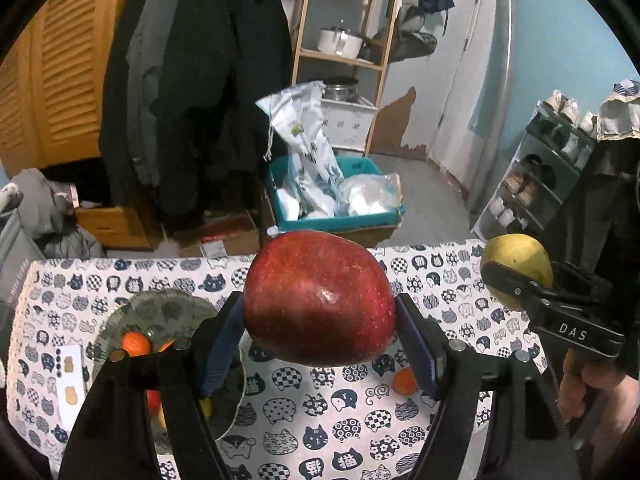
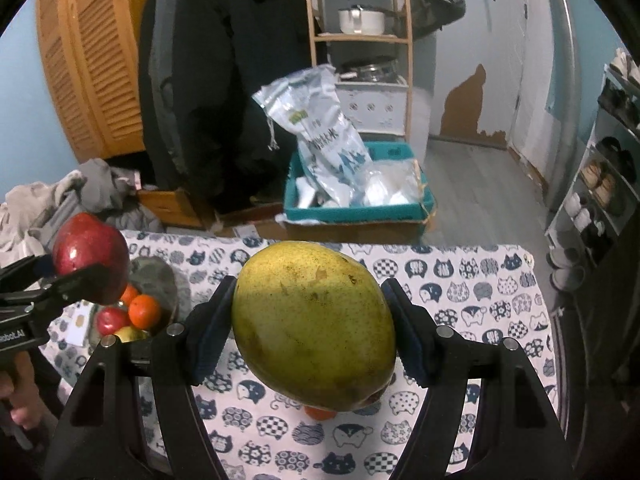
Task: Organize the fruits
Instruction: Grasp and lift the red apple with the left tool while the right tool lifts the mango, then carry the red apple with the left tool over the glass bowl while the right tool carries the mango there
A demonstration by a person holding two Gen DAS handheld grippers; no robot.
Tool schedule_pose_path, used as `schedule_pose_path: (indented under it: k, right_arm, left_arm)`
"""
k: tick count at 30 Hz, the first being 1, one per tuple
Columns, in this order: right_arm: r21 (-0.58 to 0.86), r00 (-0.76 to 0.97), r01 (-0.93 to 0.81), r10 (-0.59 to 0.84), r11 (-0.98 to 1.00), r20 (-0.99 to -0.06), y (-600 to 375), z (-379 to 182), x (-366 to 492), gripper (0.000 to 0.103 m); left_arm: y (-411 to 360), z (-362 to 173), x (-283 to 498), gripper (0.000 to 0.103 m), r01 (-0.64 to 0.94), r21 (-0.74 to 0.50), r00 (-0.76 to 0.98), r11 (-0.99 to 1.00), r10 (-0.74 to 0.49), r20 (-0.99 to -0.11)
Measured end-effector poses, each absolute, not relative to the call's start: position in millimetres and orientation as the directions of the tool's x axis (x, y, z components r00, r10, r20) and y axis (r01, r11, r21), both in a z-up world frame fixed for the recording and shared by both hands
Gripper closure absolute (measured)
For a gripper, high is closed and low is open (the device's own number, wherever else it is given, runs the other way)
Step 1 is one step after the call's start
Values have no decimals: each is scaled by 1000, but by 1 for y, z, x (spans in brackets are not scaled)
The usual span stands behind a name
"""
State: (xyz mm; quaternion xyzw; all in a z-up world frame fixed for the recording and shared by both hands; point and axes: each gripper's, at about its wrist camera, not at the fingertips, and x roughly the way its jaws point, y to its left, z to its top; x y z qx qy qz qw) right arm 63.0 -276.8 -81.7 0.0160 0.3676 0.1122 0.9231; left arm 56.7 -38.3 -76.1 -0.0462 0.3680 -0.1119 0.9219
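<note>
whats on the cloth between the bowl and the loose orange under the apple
Nothing: in the left wrist view, only bare cat-print cloth lies between the bowl and the loose orange.

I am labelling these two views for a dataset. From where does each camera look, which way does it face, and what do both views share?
Left wrist: sits on the left gripper, faces forward over the cat-print tablecloth, onto its red apple; person's hand shows at the right.
Right wrist: sits on the right gripper, same direction, onto its mango; a hand shows at lower left.
Shared: both fruits, fruit bowl, loose orange, teal bin.
</note>
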Motion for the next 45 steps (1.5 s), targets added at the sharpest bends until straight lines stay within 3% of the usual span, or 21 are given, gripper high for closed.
schedule_pose_path:
  k: [12,24,45]
  right_arm:
    - [128,728,-270,289,954,-621,-244,-53,56,31]
    - [138,699,-335,344,932,-627,-201,-53,68,31]
    - [181,579,-454,444,872,-683,-87,-76,102,31]
  left_arm:
    - [-10,-61,41,27,137,-148,750,979,-200,-631]
    - [34,-64,41,27,52,-149,761,987,-136,-634]
    - [128,-119,58,27,-134,-180,684,974,-40,-728]
